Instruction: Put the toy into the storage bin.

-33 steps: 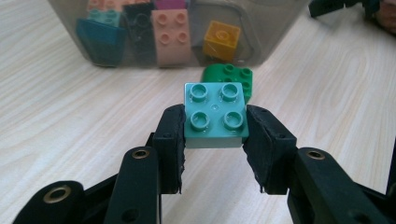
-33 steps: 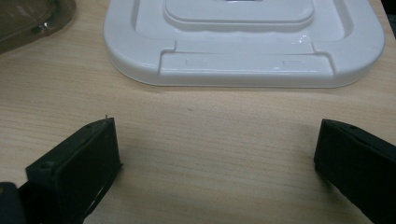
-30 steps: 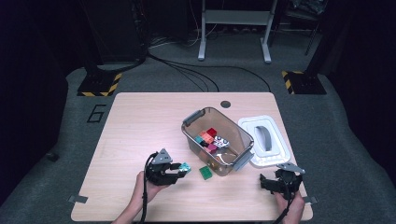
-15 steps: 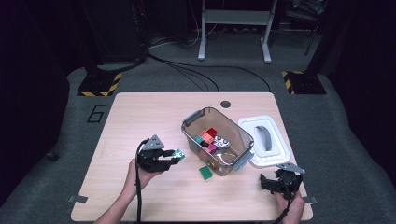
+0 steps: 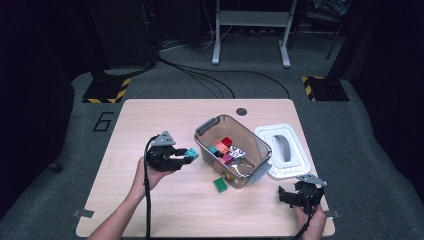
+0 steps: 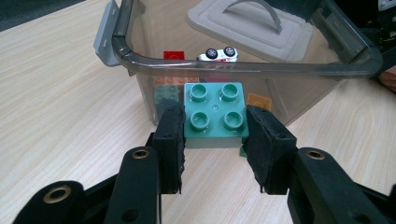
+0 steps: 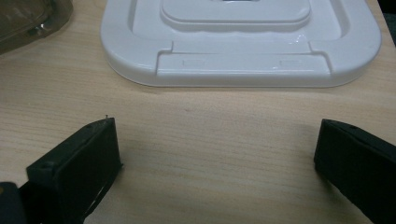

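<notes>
While the left claw squeezes the teal block by its flat sides, up off the table next to the clear bin, the block looks hard, light and smooth, and the right claw sits wide apart.

the teal block is smooth, shiny plastic. the box is see-through plastic. the lid is glossy white plastic. the surface looks like pale wood.
</notes>
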Demonstrator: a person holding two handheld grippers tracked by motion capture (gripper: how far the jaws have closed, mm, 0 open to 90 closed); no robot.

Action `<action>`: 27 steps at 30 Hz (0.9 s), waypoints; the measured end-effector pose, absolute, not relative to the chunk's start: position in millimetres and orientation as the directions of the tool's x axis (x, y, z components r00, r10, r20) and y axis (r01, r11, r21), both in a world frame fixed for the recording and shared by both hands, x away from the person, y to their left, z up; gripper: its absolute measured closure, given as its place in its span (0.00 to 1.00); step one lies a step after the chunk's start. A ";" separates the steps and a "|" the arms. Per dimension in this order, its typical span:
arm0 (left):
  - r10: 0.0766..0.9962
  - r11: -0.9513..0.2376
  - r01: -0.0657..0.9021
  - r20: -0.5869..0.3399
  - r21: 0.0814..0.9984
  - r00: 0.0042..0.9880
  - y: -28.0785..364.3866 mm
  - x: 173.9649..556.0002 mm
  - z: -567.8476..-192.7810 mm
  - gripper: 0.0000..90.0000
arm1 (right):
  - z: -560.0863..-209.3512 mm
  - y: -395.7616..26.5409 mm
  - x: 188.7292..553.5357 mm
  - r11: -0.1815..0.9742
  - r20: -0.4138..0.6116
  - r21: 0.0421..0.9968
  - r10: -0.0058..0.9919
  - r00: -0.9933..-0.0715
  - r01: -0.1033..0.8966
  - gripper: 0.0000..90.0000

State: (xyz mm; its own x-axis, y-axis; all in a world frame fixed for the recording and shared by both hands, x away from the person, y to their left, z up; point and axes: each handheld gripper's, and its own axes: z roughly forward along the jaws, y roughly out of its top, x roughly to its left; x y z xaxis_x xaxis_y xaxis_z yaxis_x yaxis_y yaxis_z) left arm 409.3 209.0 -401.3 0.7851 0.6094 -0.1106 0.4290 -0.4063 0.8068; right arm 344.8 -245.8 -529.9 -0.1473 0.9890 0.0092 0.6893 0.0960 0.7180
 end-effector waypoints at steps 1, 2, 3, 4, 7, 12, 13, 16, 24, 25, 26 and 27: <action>0.605 -0.408 0.430 -0.114 0.806 0.788 208.6 410.5 -400.6 0.66 | -529.9 -245.9 344.8 0.096 0.009 0.718 0.989 -0.147 0.689 0.00; 0.607 -0.409 0.427 -0.110 0.806 0.787 207.5 411.1 -400.1 0.66 | -529.9 -245.6 344.6 0.094 0.010 0.717 0.989 -0.146 0.691 0.00; 0.607 -0.406 0.433 -0.116 0.805 0.786 206.6 411.6 -398.8 0.66 | -529.9 -245.6 344.6 0.094 0.010 0.717 0.989 -0.145 0.691 0.00; 0.603 -0.405 0.431 -0.119 0.806 0.789 206.1 412.4 -398.3 0.66 | -529.9 -245.6 344.6 0.092 0.011 0.717 0.990 -0.144 0.691 0.00; 0.600 -0.412 0.430 -0.116 0.804 0.792 205.5 415.0 -394.4 0.66 | -529.9 -245.6 344.6 0.093 0.011 0.717 0.989 -0.145 0.691 0.00; 0.602 -0.403 0.438 -0.128 0.803 0.788 205.5 421.4 -390.4 0.66 | -529.9 -245.7 344.6 0.094 0.010 0.717 0.989 -0.146 0.691 0.00; 0.600 -0.408 0.438 -0.127 0.801 0.790 205.9 422.9 -389.0 0.66 | -529.9 -245.6 344.6 0.092 0.012 0.717 0.990 -0.144 0.691 0.00; 0.595 -0.396 0.439 -0.139 0.806 0.792 204.6 426.7 -386.2 0.66 | -529.8 -245.6 344.6 0.092 0.012 0.717 0.990 -0.143 0.691 0.00; 0.587 -0.403 0.431 -0.133 0.807 0.798 195.2 435.4 -378.0 0.66 | -529.9 -246.0 344.9 0.095 0.009 0.718 0.989 -0.147 0.690 0.00; 0.586 -0.409 0.429 -0.129 0.805 0.800 193.4 436.8 -376.6 0.66 | -529.9 -246.0 344.9 0.095 0.010 0.718 0.989 -0.146 0.690 0.00; 0.588 -0.412 0.428 -0.125 0.804 0.799 191.9 437.9 -375.4 0.66 | -529.9 -245.9 344.8 0.095 0.010 0.718 0.989 -0.146 0.690 0.00; 0.585 -0.415 0.424 -0.121 0.805 0.802 190.6 439.5 -374.5 0.66 | -529.9 -246.0 344.8 0.095 0.010 0.718 0.989 -0.146 0.690 0.00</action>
State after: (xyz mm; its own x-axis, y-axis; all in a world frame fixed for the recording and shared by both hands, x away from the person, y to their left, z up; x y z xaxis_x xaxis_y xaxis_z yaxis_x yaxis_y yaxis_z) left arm 439.5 190.6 -374.5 0.8019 0.5850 -0.1210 0.4244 -0.4153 0.8047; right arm 344.8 -246.0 -529.9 -0.1462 0.9892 0.0097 0.6899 0.0949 0.7177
